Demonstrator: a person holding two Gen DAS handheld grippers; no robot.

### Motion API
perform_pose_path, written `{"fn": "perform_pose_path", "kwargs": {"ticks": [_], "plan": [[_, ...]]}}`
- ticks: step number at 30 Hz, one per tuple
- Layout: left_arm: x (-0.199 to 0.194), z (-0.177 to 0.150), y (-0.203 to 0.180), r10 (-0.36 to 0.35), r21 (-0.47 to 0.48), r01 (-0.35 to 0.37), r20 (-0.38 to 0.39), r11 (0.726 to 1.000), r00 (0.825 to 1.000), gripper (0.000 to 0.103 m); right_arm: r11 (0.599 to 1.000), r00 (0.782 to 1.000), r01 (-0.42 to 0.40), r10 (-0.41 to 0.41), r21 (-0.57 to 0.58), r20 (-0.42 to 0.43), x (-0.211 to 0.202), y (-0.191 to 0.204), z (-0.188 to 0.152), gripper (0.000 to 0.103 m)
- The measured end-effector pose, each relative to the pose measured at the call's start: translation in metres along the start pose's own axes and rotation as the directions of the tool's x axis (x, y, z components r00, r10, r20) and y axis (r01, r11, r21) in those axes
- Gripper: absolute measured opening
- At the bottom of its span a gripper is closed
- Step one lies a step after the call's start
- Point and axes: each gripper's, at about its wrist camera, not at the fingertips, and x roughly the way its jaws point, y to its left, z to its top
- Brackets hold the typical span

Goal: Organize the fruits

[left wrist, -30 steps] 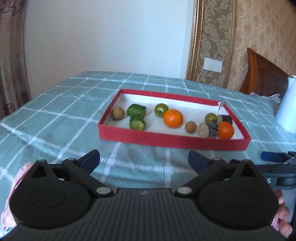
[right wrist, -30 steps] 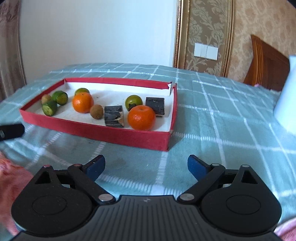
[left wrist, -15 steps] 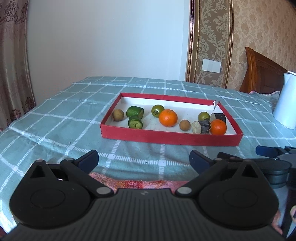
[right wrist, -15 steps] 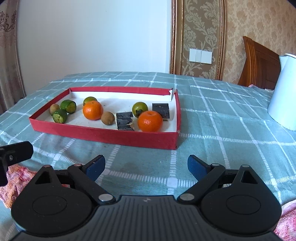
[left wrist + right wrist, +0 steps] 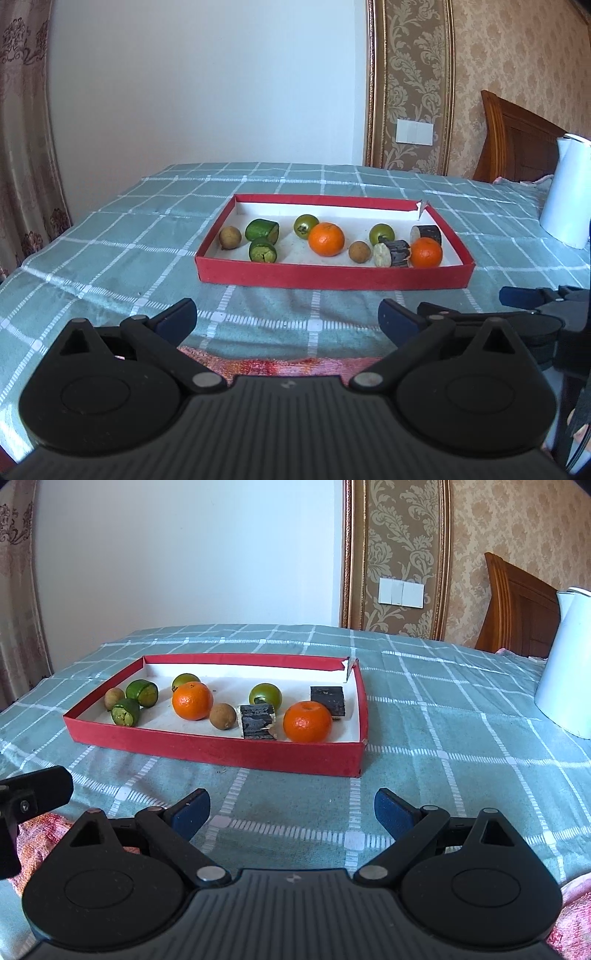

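A shallow red tray (image 5: 332,275) (image 5: 207,746) lies on the checked green cloth and holds mixed fruit. Two oranges (image 5: 326,239) (image 5: 192,700), two green tomatoes (image 5: 305,226) (image 5: 265,695), two cut green pieces (image 5: 262,250) (image 5: 142,693), two brown longans (image 5: 230,237) (image 5: 223,716) and two dark sugarcane chunks (image 5: 392,253) (image 5: 257,722) are scattered inside. My left gripper (image 5: 288,319) hangs open in front of the tray, holding nothing. My right gripper (image 5: 291,808) is open too, empty, near the tray's right front corner.
A white kettle (image 5: 567,192) (image 5: 565,664) stands on the cloth to the right of the tray. A wooden headboard (image 5: 517,602) rises behind it. A red patterned cloth (image 5: 273,363) lies under the grippers. Curtains hang at the left.
Both grippers have pulled back and risen from the tray, so it looks smaller and farther. Their jaws stayed open. The fruit has not moved.
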Motion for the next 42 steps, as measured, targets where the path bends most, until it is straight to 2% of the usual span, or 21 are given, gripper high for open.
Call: {"fn": "perform_pose_path", "kwargs": {"ticks": [15,28,42], "plan": [[-0.002,0.001,-0.008,0.008,0.046,-0.009,0.007,0.999,1.000,0.103,1.000,1.000,-0.008,0.008,-0.009,-0.014,0.002,0.005,-0.002,0.096],[-0.001,0.004,-0.006,-0.024,0.050,0.023,0.008,0.998,1.000,0.103,1.000,1.000,-0.008,0.008,-0.015,-0.022,0.005,0.010,-0.001,0.096],[0.010,0.005,-0.004,-0.029,0.029,0.030,-0.025,0.999,0.999,0.103,1.000,1.000,0.013,-0.013,-0.017,-0.026,0.012,0.010,0.001,0.096]]}}
